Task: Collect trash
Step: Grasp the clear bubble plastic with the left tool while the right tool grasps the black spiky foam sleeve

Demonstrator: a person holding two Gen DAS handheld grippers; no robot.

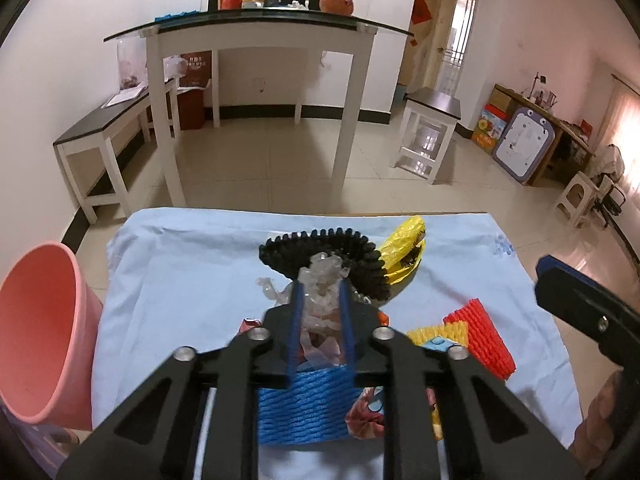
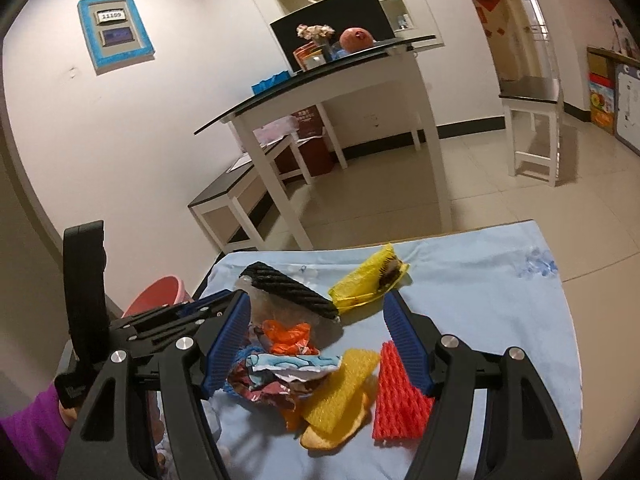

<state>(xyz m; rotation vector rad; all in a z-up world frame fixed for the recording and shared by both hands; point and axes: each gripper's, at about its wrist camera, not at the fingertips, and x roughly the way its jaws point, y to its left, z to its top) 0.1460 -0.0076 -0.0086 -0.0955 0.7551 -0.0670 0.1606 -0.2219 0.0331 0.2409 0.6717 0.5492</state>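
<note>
Gripping a crumpled clear plastic wrapper (image 1: 322, 280) at the middle of the pile, our left gripper (image 1: 320, 292) has its jaws pinched on it, atop the blue foam net (image 1: 304, 408) on the light blue cloth (image 1: 180, 264). We judge it featherlight, crackly and slippery, best pinched at a thick fold. Our right gripper (image 2: 316, 320) hangs wide apart, empty, over yellow (image 2: 340, 392) and red foam nets (image 2: 396, 396). The pink bucket (image 1: 44, 328) waits beside the table's left edge.

The cloth (image 1: 172, 264) was pale blue with a darker blue print near one edge, the bucket (image 1: 40, 332) pink. The foam nets were ribbed: black (image 1: 352, 248), blue (image 1: 304, 408), red (image 2: 396, 396) and yellow (image 2: 340, 392). The bag (image 2: 364, 280) was yellow, and the gripper pads (image 2: 404, 332) were blue.
</note>
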